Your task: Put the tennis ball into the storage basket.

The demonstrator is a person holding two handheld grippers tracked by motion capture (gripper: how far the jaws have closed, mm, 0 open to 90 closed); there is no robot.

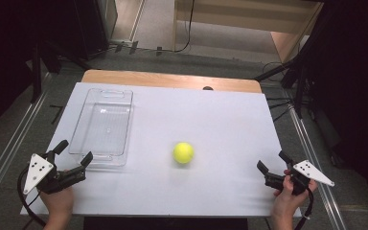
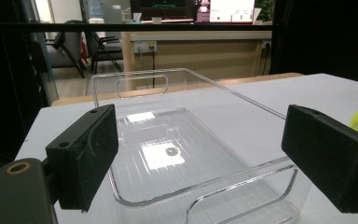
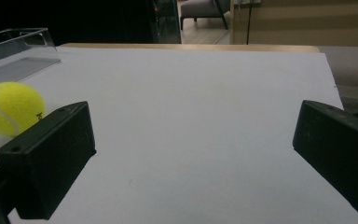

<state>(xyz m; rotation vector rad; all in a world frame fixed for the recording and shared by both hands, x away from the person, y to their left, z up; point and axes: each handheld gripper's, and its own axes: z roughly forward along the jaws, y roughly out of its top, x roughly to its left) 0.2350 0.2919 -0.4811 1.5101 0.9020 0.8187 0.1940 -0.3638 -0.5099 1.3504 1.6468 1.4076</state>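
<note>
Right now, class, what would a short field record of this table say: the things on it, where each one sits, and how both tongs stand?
Surface: white table
Ball: yellow tennis ball, lying free near the middle
Container: clear plastic bin, empty, at the table's left
Left tongs: open, at the bin's near end, holding nothing
Right tongs: open, near the right edge, holding nothing

The tennis ball point(image 1: 183, 153) looks fuzzy, felt-covered and matt; the bin point(image 1: 103, 125) is clear glossy plastic with a ribbed floor; the surface point(image 1: 211, 124) is smooth matt white; the fingers point(image 2: 87, 156) are matt black plastic.
</note>
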